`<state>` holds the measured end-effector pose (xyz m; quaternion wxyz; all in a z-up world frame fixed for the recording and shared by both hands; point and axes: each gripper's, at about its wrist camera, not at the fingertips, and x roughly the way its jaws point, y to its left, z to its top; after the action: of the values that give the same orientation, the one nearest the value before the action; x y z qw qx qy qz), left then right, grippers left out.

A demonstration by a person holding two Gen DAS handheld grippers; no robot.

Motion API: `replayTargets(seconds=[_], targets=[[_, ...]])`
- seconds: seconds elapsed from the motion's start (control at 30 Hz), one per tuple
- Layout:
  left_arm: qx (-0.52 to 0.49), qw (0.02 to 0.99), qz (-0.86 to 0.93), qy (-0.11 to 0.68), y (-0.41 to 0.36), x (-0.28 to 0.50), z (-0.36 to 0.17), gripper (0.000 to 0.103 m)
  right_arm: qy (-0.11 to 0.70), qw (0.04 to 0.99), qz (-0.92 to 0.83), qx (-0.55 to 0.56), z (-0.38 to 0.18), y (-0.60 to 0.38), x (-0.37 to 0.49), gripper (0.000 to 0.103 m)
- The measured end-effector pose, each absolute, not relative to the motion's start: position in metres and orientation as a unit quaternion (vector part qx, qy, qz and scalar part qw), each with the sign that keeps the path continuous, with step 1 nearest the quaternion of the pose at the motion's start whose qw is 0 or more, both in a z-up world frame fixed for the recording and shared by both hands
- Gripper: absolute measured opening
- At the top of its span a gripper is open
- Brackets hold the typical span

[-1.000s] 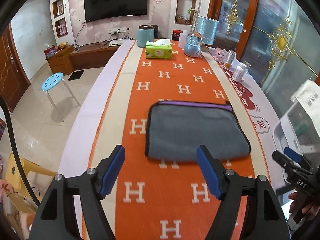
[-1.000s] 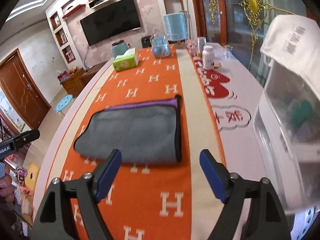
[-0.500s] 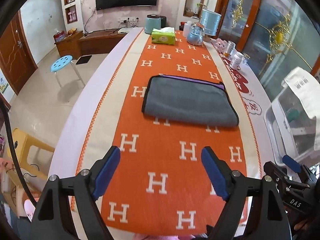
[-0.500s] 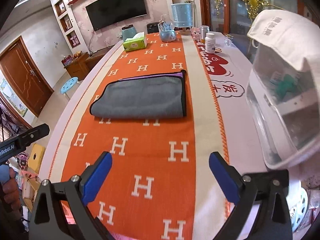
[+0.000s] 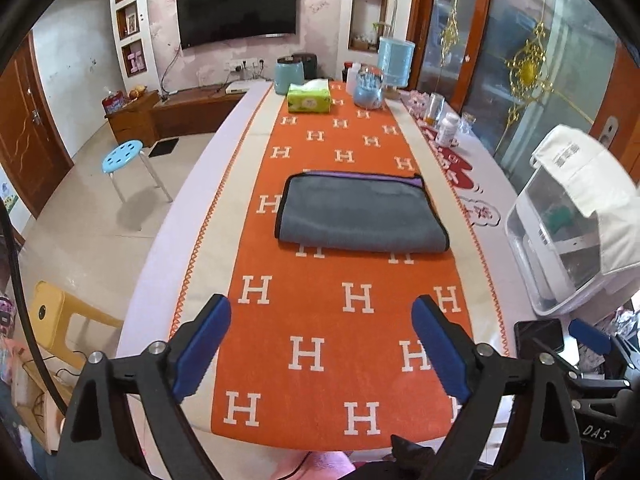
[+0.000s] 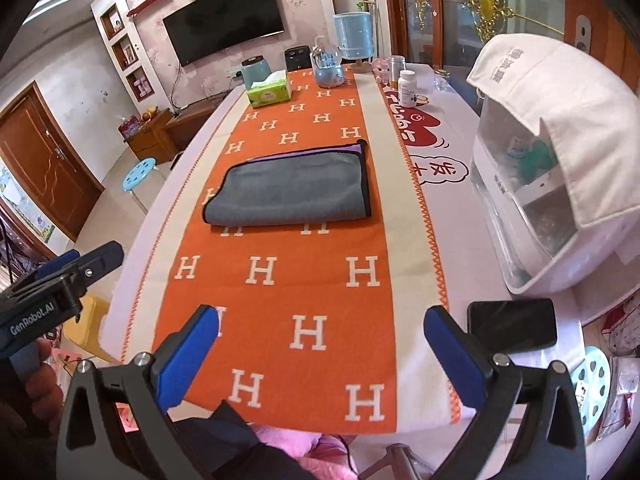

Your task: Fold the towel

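A grey towel (image 5: 358, 214) with black trim and a purple far edge lies folded flat on the orange H-patterned runner (image 5: 340, 320) in the middle of the table; it also shows in the right wrist view (image 6: 292, 190). My left gripper (image 5: 322, 344) is open and empty, held back over the table's near edge, well short of the towel. My right gripper (image 6: 320, 354) is open and empty too, over the near edge. The left gripper shows at the left of the right wrist view (image 6: 60, 280).
A white plastic bin (image 5: 572, 232) draped with white cloth stands on the right, a black phone (image 6: 512, 326) in front of it. A green tissue box (image 5: 309, 98), jars and bottles (image 5: 447, 130) are at the far end. A blue stool (image 5: 122, 152) and yellow chair (image 5: 52, 316) stand left.
Both grippers have pulled back from the towel toward the table's near edge and risen. The towel lies still, folded as before.
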<state>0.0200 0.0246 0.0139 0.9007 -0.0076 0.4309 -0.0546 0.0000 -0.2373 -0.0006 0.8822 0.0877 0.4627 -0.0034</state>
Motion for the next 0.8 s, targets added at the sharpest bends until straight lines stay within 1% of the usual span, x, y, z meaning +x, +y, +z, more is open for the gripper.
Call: replayTargets(seconds=[0.13, 0.27, 0.5, 0.8], targets=[[-0.001, 0.907, -0.053, 0.417, 0.028, 0.011, 0.019, 0.102, 0.454, 0.887, -0.013, 0.084, 0.010, -0.225, -0.008, 0.103], [0.022, 0.907, -0.042, 0.418, 0.029, 0.009, 0.020, 0.102, 0.444, 0.893, -0.017, 0.069, 0.018, -0.209, -0.010, 0.103], [0.022, 0.915, -0.040, 0.400, 0.037, 0.015, 0.035, 0.102, 0.436, 0.896, -0.029, 0.074, 0.030, -0.199, -0.008, 0.103], [0.024, 0.915, -0.039, 0.400, 0.041, 0.020, 0.026, 0.102, 0.422, 0.902, -0.036, 0.078, 0.029, -0.191, -0.004, 0.103]])
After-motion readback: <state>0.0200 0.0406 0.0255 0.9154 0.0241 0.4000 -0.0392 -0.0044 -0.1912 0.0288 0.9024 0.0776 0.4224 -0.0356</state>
